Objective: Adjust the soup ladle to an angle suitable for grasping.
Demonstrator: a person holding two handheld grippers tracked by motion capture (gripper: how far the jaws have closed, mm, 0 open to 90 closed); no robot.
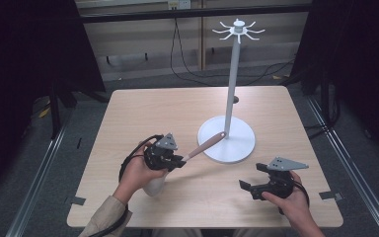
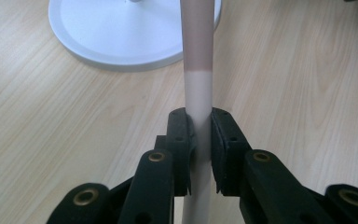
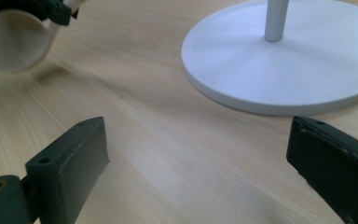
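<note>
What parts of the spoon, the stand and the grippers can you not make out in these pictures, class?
- Spoon bowl: high view, hidden under the left gripper and hand.
- Spoon bowl: right gripper view, blurred, cut by the top-left edge.
- Stand pole and hooks: both gripper views, cut by the top edge.
- Right gripper: fingers cut by the bottom edge.

1. the long-handled utensil with a brown-and-cream handle (image 2: 197,70) runs off the top and bottom edges of the left gripper view.
2. its pale rounded bowl (image 3: 14,42), upper left of the right gripper view, is blurred and cut by the frame edge.
3. in the high view, the hand hides most of that bowl.
4. the round white stand base (image 3: 279,70) is clipped at the right edge.
</note>
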